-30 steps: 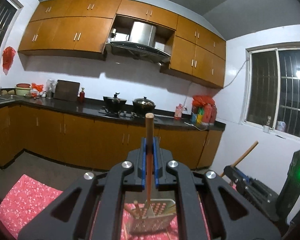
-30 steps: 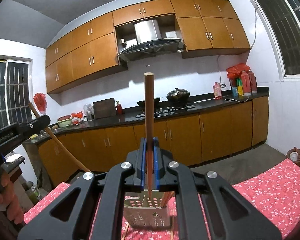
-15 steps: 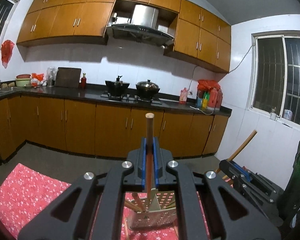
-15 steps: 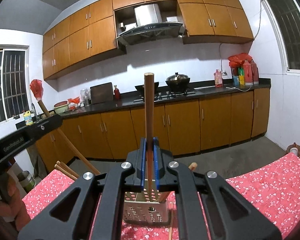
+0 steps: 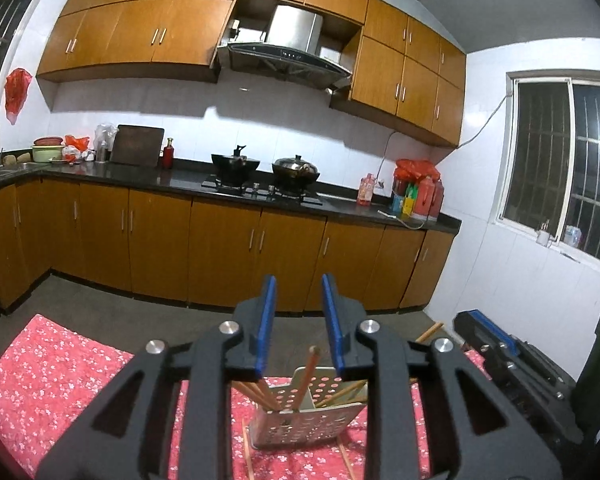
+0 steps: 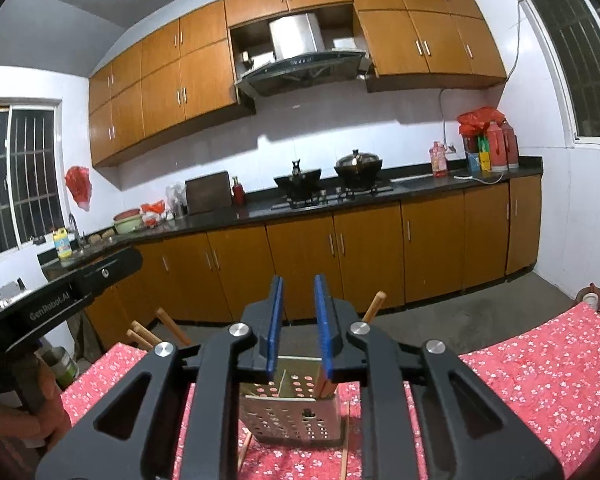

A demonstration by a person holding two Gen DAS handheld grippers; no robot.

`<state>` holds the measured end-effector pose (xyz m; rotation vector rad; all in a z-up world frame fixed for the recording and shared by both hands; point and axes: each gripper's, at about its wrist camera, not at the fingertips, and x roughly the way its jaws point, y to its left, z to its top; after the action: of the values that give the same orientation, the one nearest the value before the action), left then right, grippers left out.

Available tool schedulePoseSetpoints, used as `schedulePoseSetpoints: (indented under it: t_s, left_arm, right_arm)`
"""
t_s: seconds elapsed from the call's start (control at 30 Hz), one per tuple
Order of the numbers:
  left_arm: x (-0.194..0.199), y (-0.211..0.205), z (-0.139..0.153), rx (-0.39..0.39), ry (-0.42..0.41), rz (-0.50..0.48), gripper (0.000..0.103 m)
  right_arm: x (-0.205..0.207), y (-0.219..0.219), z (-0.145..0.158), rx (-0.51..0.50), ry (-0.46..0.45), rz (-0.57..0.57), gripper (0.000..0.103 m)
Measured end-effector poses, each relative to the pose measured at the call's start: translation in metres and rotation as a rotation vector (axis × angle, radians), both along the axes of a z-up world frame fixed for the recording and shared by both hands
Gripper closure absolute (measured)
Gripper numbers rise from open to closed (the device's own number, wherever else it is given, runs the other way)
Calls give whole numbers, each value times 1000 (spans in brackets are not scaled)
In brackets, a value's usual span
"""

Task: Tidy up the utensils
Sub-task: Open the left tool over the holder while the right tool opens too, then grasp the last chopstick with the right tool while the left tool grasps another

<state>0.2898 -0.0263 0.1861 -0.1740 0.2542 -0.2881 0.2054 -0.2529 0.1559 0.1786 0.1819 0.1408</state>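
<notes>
Kitchen cabinets and a dark counter fill the background beyond both tools, and a red flowered tablecloth spreads directly beneath them. On that cloth, just below and ahead of each set of fingers, stands the perforated metal utensil holder, upright, with several wooden chopsticks leaning out of it. The left gripper has just been opening; its blue pads stand a narrow way apart with nothing between them, the nearest stick's top sitting below the gap. The right gripper has likewise just parted its jaws to a narrow gap, empty as well. Loose chopsticks lie flat on the cloth at the holder's base, long axis running toward the tools, so a next pick would likely call for tipping a gripper downward; they lie under both tools, neither clearly nearer. Only the right view shows sticks fanning out to the left of its fingers and the hand gripping the other tool; only the left view shows the opposite tool's blue pad, off to its right.
</notes>
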Motion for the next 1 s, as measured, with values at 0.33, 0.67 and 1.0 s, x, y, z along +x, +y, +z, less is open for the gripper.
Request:
schedulePoseSetpoints:
  t_s: [0.33,0.67,1.0]
  left_arm:
    - [-56,44,-37,40,75,39,78]
    - [-62,70,-153,134,388,114,78]
    - [-65,56,-195,167,494,54,78]
  right_arm:
    - [-44,-35,-43,-34,117,-80,81]
    - [-25,-25,-165,-45,531,-32,81]
    - [-1,11,-224,-111,705,-6,81]
